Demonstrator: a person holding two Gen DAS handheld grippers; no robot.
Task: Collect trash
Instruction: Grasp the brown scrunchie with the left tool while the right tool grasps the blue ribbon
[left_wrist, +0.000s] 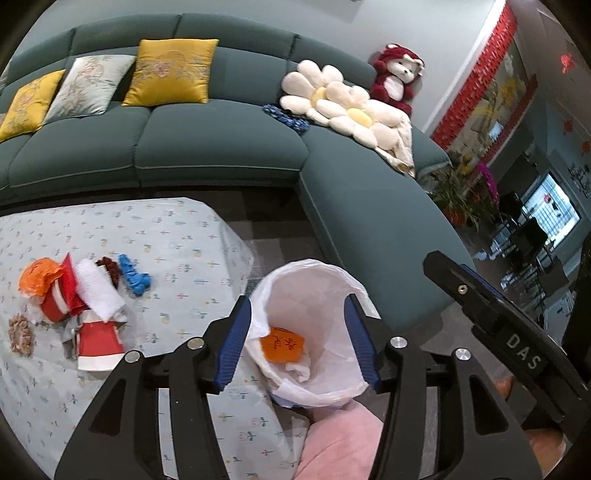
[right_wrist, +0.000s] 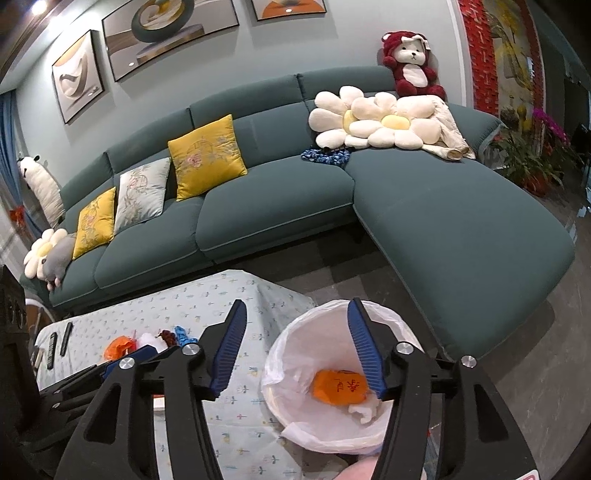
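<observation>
Only the right wrist view shows 2 remotes (right_wrist: 59, 343) on the table (right_wrist: 207, 302).

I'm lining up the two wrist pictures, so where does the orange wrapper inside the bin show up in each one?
Left wrist view: the orange wrapper lies low in the white-lined bin, just below centre, between the open left tongs.
Right wrist view: the wrapper sits lower right of centre, in the bin, by the right blue pad.
Shared landmark: the red plush bear on the sofa back.

Left claw (left_wrist: 297, 339) and right claw (right_wrist: 297, 349) both angled downward, jaws apart, empty.
</observation>
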